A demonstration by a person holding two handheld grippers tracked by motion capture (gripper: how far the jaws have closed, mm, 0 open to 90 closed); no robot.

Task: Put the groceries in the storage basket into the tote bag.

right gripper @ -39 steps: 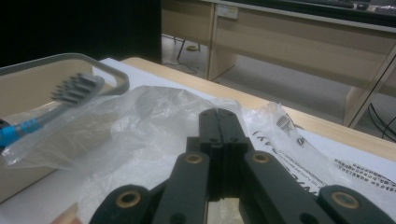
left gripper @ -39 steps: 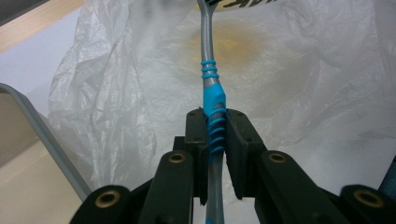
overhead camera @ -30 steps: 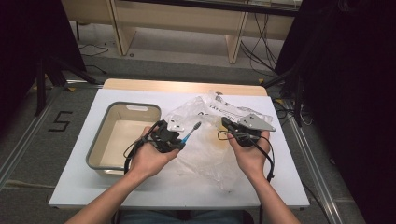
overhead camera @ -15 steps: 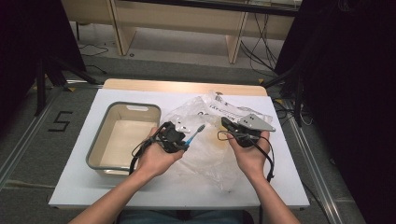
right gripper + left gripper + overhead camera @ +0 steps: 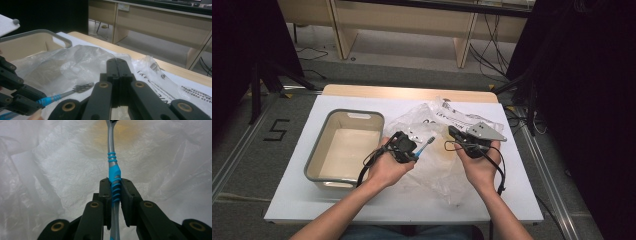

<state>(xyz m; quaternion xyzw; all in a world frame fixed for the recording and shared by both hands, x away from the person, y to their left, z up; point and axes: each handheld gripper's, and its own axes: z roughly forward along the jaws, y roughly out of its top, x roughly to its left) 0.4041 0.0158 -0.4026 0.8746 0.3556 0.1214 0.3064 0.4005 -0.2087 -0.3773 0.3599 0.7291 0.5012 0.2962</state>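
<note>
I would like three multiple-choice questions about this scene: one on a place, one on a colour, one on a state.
1. Where is the tub?
A. On the table's left part
B. On the plastic bag
C. On the floor

2. What colour is the grip part of the toothbrush?
A. Red
B. Blue
C. Green

3. How is the left gripper?
A. Wide open and empty
B. Shut on the bag
C. Shut on the toothbrush

Answers: 1 A, the high view shows it left of the plastic bag; 2 B, blue ridges show on the handle; 3 C, the jaws clamp the handle from both sides.
</note>
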